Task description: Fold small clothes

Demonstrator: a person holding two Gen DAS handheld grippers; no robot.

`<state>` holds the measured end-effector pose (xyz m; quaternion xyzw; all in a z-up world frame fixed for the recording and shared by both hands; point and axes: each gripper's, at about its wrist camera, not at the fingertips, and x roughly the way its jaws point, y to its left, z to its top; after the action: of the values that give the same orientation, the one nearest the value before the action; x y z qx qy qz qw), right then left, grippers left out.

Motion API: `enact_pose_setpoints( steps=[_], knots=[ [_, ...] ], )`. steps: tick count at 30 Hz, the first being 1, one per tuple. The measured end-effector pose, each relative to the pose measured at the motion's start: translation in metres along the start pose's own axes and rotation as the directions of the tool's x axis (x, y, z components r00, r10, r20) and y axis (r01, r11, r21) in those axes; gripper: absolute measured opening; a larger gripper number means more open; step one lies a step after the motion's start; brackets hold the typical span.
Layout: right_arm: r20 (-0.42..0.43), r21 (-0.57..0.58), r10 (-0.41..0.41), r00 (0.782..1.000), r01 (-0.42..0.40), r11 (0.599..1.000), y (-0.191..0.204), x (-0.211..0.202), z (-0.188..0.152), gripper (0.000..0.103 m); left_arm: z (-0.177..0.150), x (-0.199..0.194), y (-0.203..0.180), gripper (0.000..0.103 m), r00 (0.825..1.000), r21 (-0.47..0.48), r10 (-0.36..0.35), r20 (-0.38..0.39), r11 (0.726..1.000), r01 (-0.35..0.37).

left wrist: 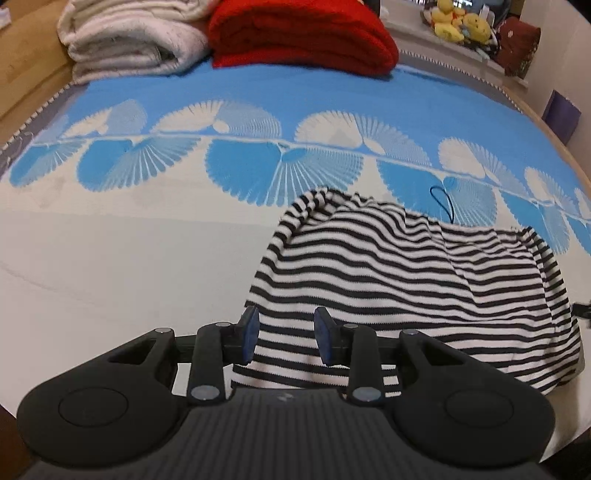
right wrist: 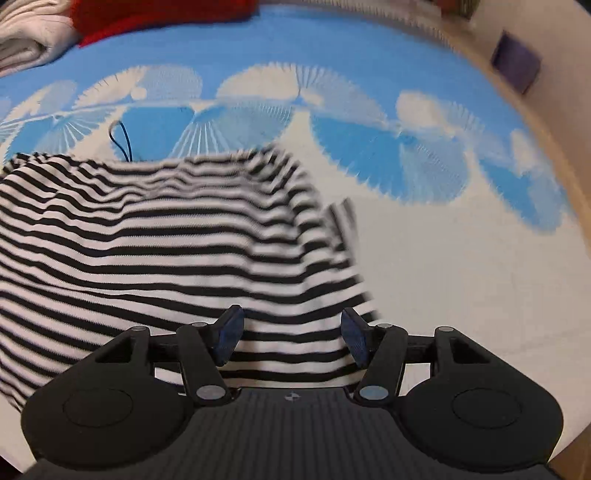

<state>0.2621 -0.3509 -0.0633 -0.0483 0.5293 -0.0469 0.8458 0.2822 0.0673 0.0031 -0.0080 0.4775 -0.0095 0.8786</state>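
A black-and-white striped garment [left wrist: 406, 273] lies bunched on the bed, right of centre in the left wrist view and left of centre in the right wrist view [right wrist: 155, 236]. My left gripper [left wrist: 286, 338] is open, with its blue pads on either side of the garment's near left edge. My right gripper [right wrist: 291, 338] is open wider, over the garment's near right edge. The right wrist view is blurred by motion.
The bedspread [left wrist: 110, 258] is blue and white with a fan pattern. A folded white blanket [left wrist: 129, 40] and a folded red blanket [left wrist: 299, 33] lie at the far side. Plush toys [left wrist: 461, 22] sit on a ledge. A thin dark cord [left wrist: 443, 203] lies behind the garment.
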Motion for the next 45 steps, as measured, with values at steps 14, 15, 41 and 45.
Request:
enact_pose_setpoints(
  steps=[14,15,41,45],
  knots=[
    [0.357,0.053,-0.005,0.934,-0.014,0.998,-0.062,-0.107,-0.052,0.066,-0.018,-0.049,-0.053,0.036,0.977,0.137,0.132,0.17,0.978,-0.156],
    [0.36,0.051,-0.012,0.933,-0.007,0.999,-0.063,-0.108,-0.054,0.066,-0.022,-0.054,-0.06,0.036,0.972,0.153,0.139,0.191,0.974,-0.169],
    [0.254,0.196,-0.145,0.956,0.096,0.976,-0.088,-0.085,-0.056,0.067,-0.084,0.009,-0.045,0.036,0.992,0.082,0.088,0.091,0.992,-0.095],
    [0.251,0.183,-0.15,0.956,0.105,0.977,-0.086,-0.085,-0.057,0.067,-0.084,0.011,-0.043,0.036,0.993,0.065,0.085,0.078,0.994,-0.09]
  ],
)
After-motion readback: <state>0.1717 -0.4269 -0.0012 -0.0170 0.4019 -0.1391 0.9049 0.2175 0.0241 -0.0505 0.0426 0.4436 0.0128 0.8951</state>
